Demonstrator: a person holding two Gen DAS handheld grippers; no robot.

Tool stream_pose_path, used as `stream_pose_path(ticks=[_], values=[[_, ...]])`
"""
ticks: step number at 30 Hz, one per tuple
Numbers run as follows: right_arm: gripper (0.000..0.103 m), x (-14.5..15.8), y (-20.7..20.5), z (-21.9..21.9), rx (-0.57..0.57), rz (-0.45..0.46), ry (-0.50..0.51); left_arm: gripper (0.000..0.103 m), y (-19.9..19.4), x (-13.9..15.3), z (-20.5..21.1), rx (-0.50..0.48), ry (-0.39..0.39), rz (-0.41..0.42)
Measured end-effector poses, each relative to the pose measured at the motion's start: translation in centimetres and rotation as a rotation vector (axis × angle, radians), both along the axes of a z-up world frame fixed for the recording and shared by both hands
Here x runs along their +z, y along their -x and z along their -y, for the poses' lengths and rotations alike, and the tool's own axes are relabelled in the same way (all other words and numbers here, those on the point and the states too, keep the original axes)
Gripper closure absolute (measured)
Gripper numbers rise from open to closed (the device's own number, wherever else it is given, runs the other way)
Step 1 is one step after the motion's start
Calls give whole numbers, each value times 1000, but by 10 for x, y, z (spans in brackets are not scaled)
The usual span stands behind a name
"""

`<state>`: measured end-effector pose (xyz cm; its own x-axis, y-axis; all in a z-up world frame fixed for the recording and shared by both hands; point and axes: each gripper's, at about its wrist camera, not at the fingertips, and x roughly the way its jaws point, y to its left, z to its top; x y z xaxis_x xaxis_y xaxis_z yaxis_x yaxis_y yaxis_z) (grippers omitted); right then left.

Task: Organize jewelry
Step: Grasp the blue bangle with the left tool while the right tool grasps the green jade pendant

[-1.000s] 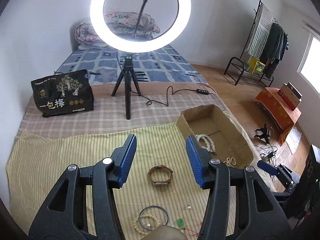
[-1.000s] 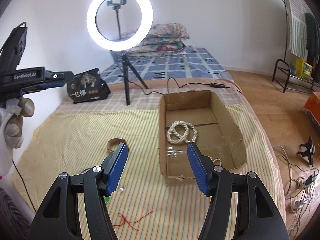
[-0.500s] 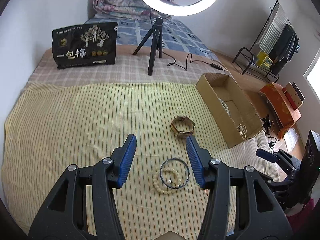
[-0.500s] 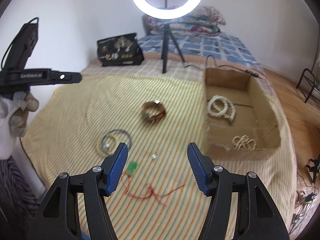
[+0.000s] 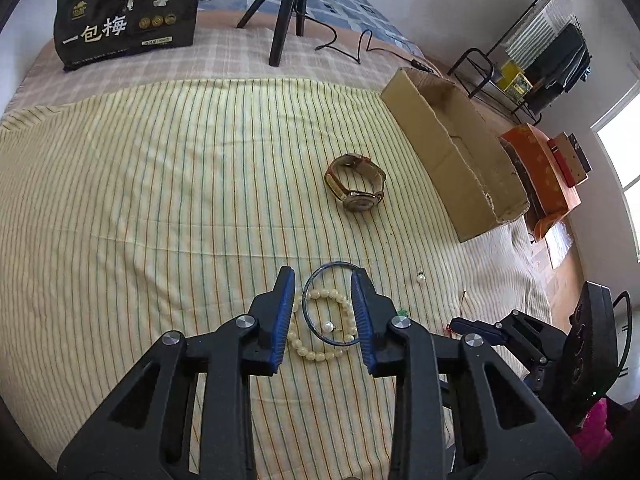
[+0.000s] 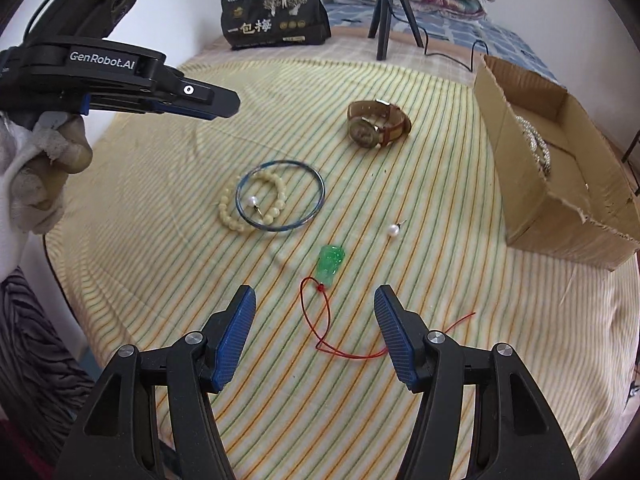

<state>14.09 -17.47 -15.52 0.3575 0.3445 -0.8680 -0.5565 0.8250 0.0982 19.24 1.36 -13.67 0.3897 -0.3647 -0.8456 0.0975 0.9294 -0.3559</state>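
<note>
The left claw, jaws just narrowed yet gripping nothing, hangs over the blue bangle overlapping the bead bracelet and a pearl stud; closing could snag all three. The right claw gapes empty above the jade pendant. Everything lies on a soft striped bedsheet, cardboard box nearby.

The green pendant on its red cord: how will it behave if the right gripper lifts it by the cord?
The cord lies in loose curves, so it is probably limp and would hang straight. The pendant looks small and solid, so it would likely dangle and swing below the right gripper. The thin cord might slip between the pads.
</note>
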Motion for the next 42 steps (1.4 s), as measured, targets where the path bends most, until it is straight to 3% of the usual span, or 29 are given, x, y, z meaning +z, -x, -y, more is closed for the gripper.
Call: stream_pose_path(ticks=[4, 12, 26, 34, 42], values=[[42, -5, -1, -3, 3, -2, 16, 74, -10, -13, 7, -22, 2, -29], [56, -15, -11, -3, 6, -41, 20, 80, -29, -43, 22, -64, -29, -82], [62, -21, -23, -2, 3, -69, 0, 82, -38, -57, 32, -109, -85, -105], [70, -23, -25, -6, -1, -47, 21, 97, -37, -60, 42, -108, -134, -83], [91, -23, -29, -10, 7, -23, 55, 101, -40, -59, 35, -79, -112, -74]])
